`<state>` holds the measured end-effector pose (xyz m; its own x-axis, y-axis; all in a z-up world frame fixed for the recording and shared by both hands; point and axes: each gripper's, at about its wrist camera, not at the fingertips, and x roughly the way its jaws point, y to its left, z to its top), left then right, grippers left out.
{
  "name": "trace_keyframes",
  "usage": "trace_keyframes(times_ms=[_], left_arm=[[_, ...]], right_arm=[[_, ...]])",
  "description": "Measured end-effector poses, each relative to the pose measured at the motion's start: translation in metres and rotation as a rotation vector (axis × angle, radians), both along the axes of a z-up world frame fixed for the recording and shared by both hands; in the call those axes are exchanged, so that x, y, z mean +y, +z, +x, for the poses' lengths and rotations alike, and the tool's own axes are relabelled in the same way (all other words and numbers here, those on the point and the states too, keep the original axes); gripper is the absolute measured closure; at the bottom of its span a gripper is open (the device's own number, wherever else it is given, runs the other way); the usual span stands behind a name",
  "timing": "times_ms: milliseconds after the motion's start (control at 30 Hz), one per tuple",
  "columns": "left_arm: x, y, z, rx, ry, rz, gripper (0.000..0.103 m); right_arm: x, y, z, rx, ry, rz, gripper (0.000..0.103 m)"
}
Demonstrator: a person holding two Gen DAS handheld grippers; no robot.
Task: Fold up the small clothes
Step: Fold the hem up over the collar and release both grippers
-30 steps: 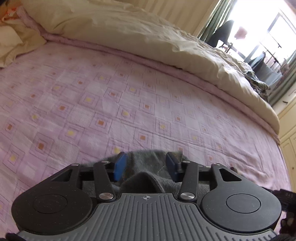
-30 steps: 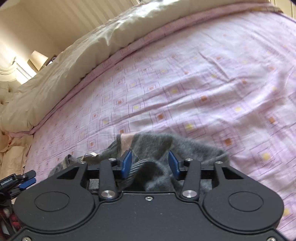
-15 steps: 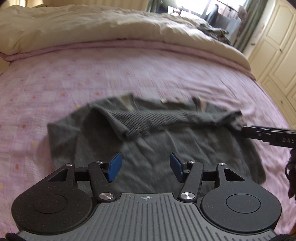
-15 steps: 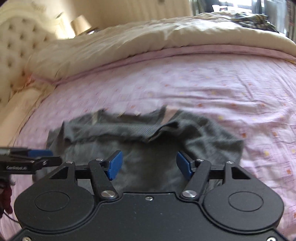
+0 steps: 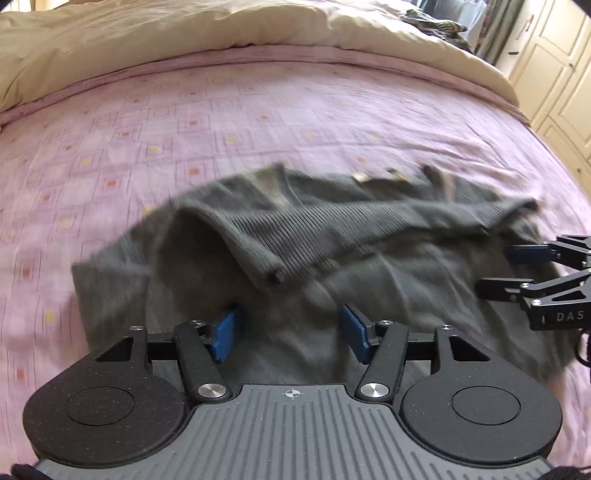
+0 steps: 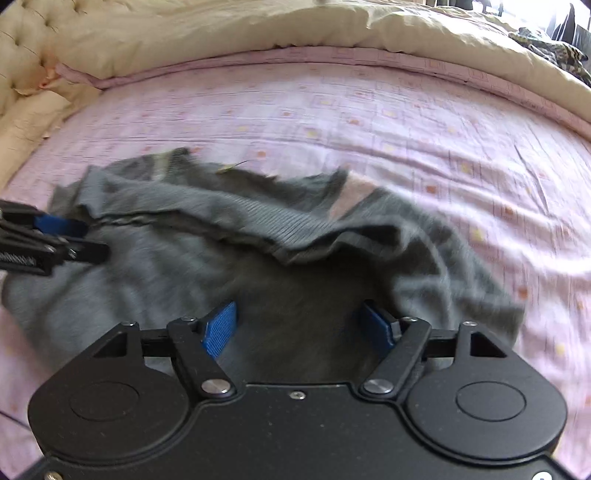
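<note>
Nearest to me, my left gripper hangs low over the near part of the grey sweater, its jaws spread wide with only knit showing between the blue pads and nothing caught in them. My right gripper sits the same way over its side of the garment, jaws wide apart and empty; in the left view it comes in from the right edge, over the sweater's right-hand end. The sweater lies spread across the pink patterned bedsheet, lengthwise from left to right, with a ribbed band folded over onto the body so that it runs diagonally across the middle. Its far edge is rumpled, and a small pale tag or label (too blurred for me to tell which) shows near the neckline. Beyond the sweater the sheet runs bare up to a cream duvet bunched along the far side of the bed. In the right view a tufted headboard stands at the left, and in the left view pale cupboard doors at the right.
</note>
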<state>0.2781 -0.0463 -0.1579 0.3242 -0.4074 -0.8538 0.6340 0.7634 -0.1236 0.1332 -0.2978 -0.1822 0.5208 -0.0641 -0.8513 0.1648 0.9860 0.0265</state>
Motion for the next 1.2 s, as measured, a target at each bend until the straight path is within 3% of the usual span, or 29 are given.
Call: trace_keyframes(times_ms=[100,433,733,833,900,1000,1200], left_arm=[[-0.005,-0.002,0.024,-0.001,0.009,-0.001,0.044],[-0.016,-0.008,0.073,0.014,0.050,-0.020,0.043],[-0.016,-0.007,0.089,0.064,0.091,-0.044,0.042],[-0.014,-0.002,0.087,0.074,0.077,-0.027,0.028],[-0.016,0.005,0.079,0.031,0.074,0.009,0.007],[-0.013,0.014,0.063,-0.018,0.062,0.025,0.001],[-0.006,0.015,0.026,0.020,0.051,0.063,0.001]], right_arm=[[-0.013,-0.005,0.018,0.001,-0.004,-0.001,0.015],[-0.043,-0.015,0.047,-0.015,-0.117,0.036,0.013],[-0.045,-0.016,0.054,-0.003,-0.136,0.046,0.009],[-0.048,-0.009,0.053,-0.007,-0.152,0.064,0.007],[-0.045,0.000,0.048,-0.025,-0.150,0.055,0.000],[-0.033,0.012,0.039,-0.052,-0.122,0.038,0.000],[0.005,0.022,0.018,-0.042,-0.047,0.032,0.000]])
